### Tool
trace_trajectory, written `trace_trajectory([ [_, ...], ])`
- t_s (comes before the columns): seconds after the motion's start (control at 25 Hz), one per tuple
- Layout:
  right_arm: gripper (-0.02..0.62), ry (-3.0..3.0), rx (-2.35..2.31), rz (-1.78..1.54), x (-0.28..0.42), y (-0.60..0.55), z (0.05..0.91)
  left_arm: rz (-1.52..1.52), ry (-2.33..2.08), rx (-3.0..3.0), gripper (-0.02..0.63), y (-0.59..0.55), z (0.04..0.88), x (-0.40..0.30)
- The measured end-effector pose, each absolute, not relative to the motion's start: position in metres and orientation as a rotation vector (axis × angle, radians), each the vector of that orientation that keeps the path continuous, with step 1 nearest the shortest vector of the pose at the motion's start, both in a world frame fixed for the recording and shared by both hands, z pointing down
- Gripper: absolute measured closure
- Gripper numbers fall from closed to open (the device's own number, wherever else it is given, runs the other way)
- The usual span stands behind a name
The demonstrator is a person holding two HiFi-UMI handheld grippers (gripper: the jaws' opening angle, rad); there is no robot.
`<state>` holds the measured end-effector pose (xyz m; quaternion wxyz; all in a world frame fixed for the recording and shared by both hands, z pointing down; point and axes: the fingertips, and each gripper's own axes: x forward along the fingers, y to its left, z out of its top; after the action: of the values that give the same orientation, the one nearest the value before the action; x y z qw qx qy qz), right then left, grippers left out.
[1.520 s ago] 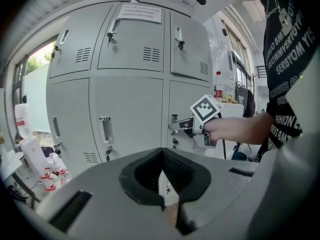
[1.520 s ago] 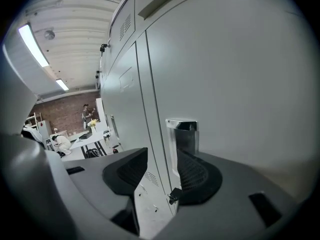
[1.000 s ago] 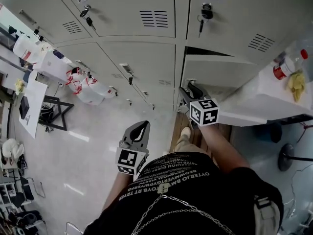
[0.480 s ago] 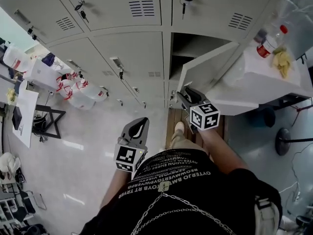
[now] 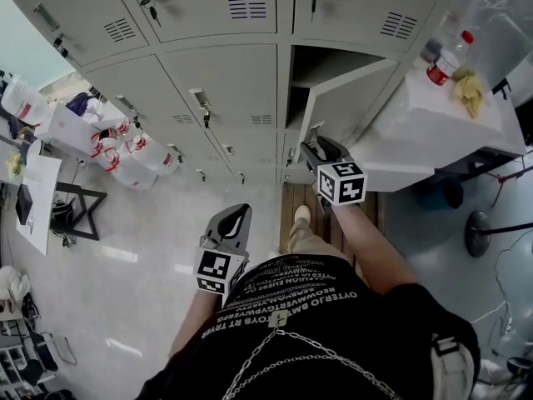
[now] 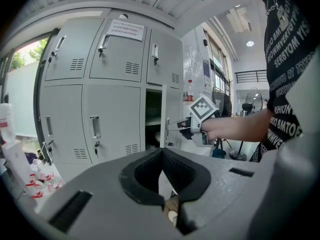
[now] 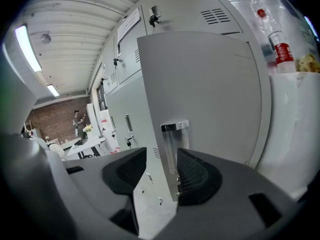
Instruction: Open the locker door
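- Shows the locker door already swung well out from its frame, baring the dark compartment behind it.
- Catches the right hand-held gripper at the free edge of that door, beside the recessed handle. Finds it released: jaws wide, just opened further, with the door's edge between them but pinched by neither pad.
- Leaves the left hand-held gripper low and well apart from the lockers, clenched on nothing, idle over the floor.
- Places a white counter with a red-capped bottle near the far side of the open door, on the right.
- Reads as the letting-go step, with the opening itself seemingly done.
- Calls next, most likely, for drawing the right hand-held gripper straight back off the edge without nudging the door. Calls instead, should a wider opening be wanted, for a light push on the inner face, minding the counter behind.
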<state>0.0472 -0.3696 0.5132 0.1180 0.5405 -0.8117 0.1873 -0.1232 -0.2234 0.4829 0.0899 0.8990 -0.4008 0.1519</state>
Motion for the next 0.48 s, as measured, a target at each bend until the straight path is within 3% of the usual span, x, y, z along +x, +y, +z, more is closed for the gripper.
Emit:
trace_trajectory([
  [0.36,0.415,-2.266,1.694,0.612,0.04,-0.404,0.524,0.463,-1.193,2.64,0.606,-0.205,0.496,-0.147],
  [0.48,0.47,-2.236,1.702,0.592,0.041,-0.408,0.526,0.446,-1.218,2.635,0.606,-0.207,0.494,-0.154],
])
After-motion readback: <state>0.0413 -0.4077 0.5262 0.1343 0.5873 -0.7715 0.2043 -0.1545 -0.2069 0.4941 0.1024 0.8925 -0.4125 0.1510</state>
